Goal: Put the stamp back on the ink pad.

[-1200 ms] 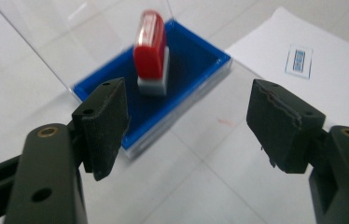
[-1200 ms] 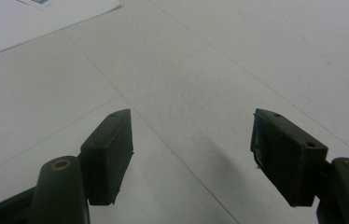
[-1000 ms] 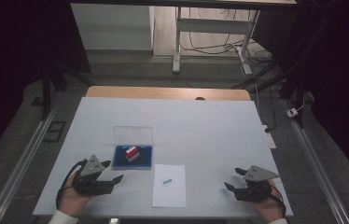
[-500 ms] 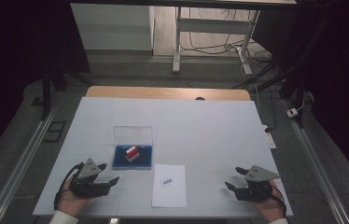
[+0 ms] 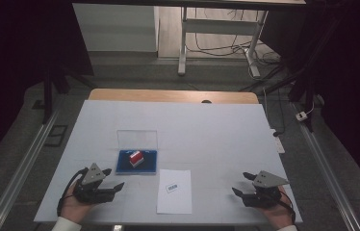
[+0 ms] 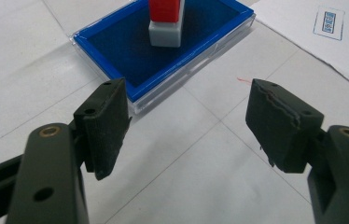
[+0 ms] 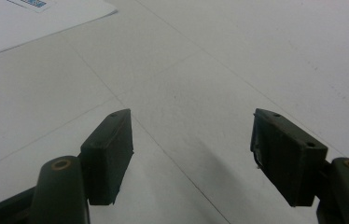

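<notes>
On the desk (image 5: 207, 125), the blue tray (image 5: 137, 162) is sitting just ahead of the left claw (image 5: 118, 185), carrying the red-and-white block (image 5: 135, 158). Both claws are standing spread and empty; right claw (image 5: 239, 183) is resting well apart. Risk: the near tray rim catching a jaw and shifting the tray.

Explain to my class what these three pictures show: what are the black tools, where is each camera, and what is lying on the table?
A person sits at a white table holding a hand-operated black two-jaw gripper in each hand: the left gripper and the right gripper. One camera looks down from above; the other two ride on the grippers and look along their jaws. On the table lie a shallow blue tray bearing a red-and-white block, a clear plastic lid behind it, and a white paper sheet with a small printed label. Both grippers are open and hold nothing.
</notes>
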